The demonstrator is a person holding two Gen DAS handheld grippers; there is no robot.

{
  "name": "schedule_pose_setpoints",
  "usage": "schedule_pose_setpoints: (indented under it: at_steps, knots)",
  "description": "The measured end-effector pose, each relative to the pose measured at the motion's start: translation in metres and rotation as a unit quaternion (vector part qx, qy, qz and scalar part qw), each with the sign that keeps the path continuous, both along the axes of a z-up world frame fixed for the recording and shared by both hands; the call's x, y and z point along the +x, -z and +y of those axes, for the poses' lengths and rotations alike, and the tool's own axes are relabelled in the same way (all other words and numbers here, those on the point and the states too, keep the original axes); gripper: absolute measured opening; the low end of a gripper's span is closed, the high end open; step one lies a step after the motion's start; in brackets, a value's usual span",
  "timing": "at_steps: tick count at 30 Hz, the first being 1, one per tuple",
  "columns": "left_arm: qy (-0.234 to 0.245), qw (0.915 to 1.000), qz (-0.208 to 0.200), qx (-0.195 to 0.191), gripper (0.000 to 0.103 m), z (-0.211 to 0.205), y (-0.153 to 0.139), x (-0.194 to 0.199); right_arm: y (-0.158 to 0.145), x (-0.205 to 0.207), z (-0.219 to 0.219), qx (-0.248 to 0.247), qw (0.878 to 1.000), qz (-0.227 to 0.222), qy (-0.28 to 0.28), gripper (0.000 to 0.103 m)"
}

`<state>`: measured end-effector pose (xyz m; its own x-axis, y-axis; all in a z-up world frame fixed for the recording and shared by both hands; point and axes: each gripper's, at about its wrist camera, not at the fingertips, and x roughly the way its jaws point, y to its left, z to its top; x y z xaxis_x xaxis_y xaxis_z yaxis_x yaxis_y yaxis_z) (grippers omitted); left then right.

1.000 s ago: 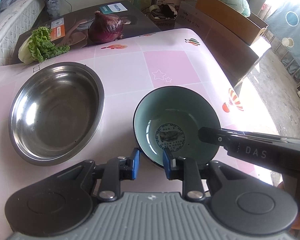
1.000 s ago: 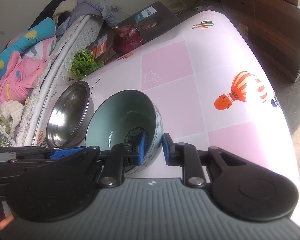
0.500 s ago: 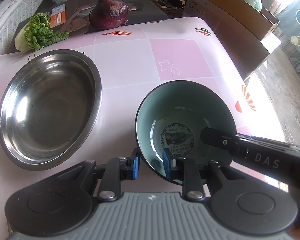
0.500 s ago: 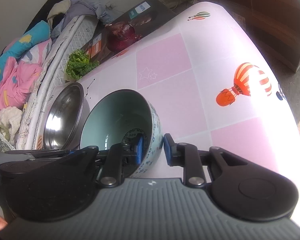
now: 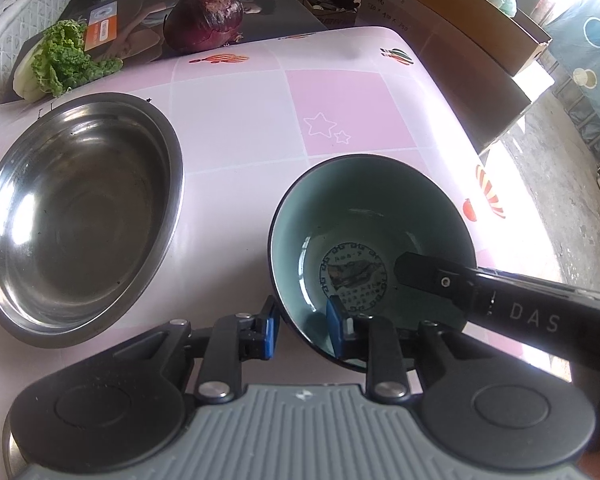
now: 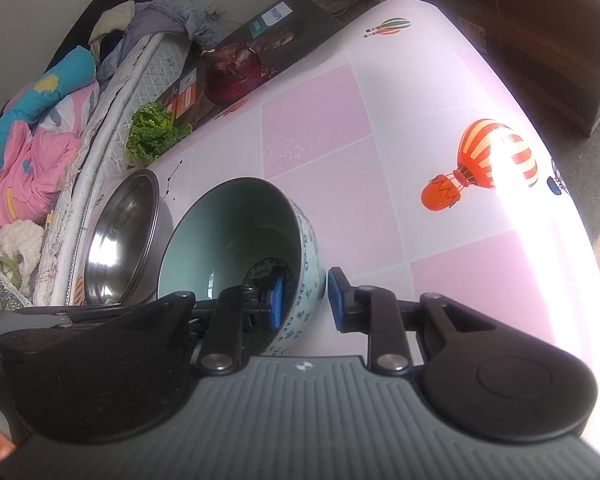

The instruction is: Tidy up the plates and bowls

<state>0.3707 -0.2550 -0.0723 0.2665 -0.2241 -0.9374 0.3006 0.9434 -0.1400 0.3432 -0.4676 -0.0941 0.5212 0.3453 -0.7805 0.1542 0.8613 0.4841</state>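
Two bowls on a pink-checked tabletop [image 5: 240, 112], both upright. One ceramic bowl [image 5: 360, 220], green inside, sits toward the near edge. One larger steel bowl [image 5: 76, 208] lies beside it toward the left edge, apart from it.

The left tongs [image 5: 302, 328] are set narrow astride the ceramic bowl's near rim, one pad inside and one outside; whether they pinch cannot be told. The right tongs [image 6: 302, 300] straddle the right rim, also narrow, with a gap showing between the outer pad [image 6: 336, 304] and the wall, so they do not grip.

Nesting would probably carry the ceramic bowl leftward; the left tongs are nearer the steel bowl. Being round, the bowl has no long axis.

Also present: one red onion [image 5: 204, 16] and one leafy green [image 5: 64, 60] at the far edge. No plates in view.
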Motion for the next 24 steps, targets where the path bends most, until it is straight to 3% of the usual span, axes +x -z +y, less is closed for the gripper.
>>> schedule_pose_setpoints:
  at_steps: [24]
  knots:
    - [0.008, 0.9997, -0.021, 0.011, 0.026, -0.0027, -0.0063, -0.0067, 0.0027, 0.0015, 0.0102, -0.012, 1.000, 0.000, 0.000, 0.024]
